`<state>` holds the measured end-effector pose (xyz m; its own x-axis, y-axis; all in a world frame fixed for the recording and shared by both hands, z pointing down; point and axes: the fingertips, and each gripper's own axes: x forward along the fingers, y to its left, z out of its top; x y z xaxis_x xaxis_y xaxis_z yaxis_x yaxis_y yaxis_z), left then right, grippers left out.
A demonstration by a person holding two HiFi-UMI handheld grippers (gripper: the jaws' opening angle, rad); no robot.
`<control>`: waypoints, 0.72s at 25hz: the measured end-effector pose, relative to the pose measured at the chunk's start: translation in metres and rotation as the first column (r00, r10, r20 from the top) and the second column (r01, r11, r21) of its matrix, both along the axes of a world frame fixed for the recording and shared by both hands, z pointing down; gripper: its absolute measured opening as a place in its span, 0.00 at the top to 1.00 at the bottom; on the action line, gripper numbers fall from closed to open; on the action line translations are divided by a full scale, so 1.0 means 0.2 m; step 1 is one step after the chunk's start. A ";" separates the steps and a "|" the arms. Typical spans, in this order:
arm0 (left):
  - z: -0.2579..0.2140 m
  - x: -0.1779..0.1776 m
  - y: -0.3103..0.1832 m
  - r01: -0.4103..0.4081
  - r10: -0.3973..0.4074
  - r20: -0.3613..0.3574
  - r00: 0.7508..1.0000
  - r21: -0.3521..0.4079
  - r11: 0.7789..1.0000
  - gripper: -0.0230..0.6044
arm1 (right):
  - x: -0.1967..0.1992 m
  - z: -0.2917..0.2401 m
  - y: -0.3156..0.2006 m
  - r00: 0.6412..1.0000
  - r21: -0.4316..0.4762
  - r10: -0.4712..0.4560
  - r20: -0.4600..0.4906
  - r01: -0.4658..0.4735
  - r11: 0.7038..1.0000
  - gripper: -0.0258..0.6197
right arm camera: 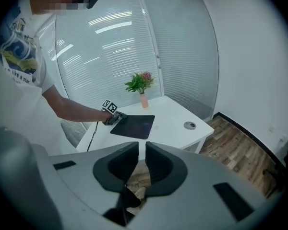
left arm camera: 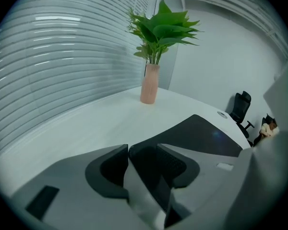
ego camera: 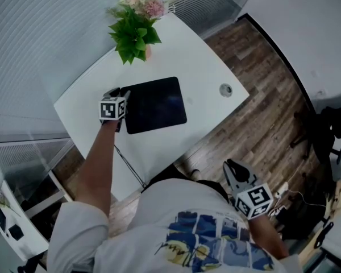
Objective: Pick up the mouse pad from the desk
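Observation:
A black mouse pad (ego camera: 156,104) lies flat in the middle of the white desk (ego camera: 199,61). My left gripper (ego camera: 123,94) is at the pad's left corner, low over the desk. In the left gripper view its jaws (left arm camera: 143,150) stand apart, with the dark corner of the mouse pad (left arm camera: 201,133) showing in the gap; no pad presses on it. My right gripper (ego camera: 232,166) hangs off the desk beside the person's body, over the wooden floor. Its jaws (right arm camera: 141,147) are close together with nothing between them. From there the mouse pad (right arm camera: 133,126) and left gripper (right arm camera: 113,119) show far off.
A pink vase with a green plant (ego camera: 135,30) stands at the desk's far corner, beyond the pad. A round cable grommet (ego camera: 225,90) sits near the desk's right edge. White blinds run along the left wall. A black office chair (left arm camera: 240,108) stands past the desk.

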<state>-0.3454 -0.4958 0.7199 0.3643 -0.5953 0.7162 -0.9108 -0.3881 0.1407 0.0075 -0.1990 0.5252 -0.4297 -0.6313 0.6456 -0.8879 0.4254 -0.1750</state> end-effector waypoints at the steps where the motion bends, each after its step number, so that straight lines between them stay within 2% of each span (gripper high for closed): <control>1: 0.00 0.00 0.00 -0.003 0.003 0.000 1.000 0.005 1.000 0.69 | 0.01 0.00 0.00 1.000 -0.002 0.005 0.001 -0.005 1.000 0.89; 5: 0.00 0.02 0.01 -0.021 0.021 0.003 1.000 0.007 1.000 0.72 | 0.01 0.02 -0.01 1.000 -0.013 0.013 0.008 -0.013 1.000 0.90; 8: 0.00 0.04 0.03 -0.031 0.031 0.003 1.000 -0.005 0.999 0.84 | -0.01 0.03 -0.01 1.000 -0.013 0.011 0.017 -0.011 1.000 0.90; 11: -0.01 0.06 0.04 -0.033 0.033 0.020 0.999 0.003 0.999 0.89 | 0.00 0.02 0.01 1.000 -0.006 0.011 0.020 -0.011 1.000 0.90; 18: -0.15 0.12 0.08 -0.050 0.049 0.018 0.999 0.042 0.998 0.91 | 0.05 0.01 0.07 0.999 0.019 0.006 0.032 -0.007 1.000 0.91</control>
<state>-0.3220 -0.4793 0.6900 0.3819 -0.6065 0.6974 -0.8924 -0.4382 0.1076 0.0170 -0.1857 0.5267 -0.4458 -0.6460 0.6197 -0.8847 0.4231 -0.1954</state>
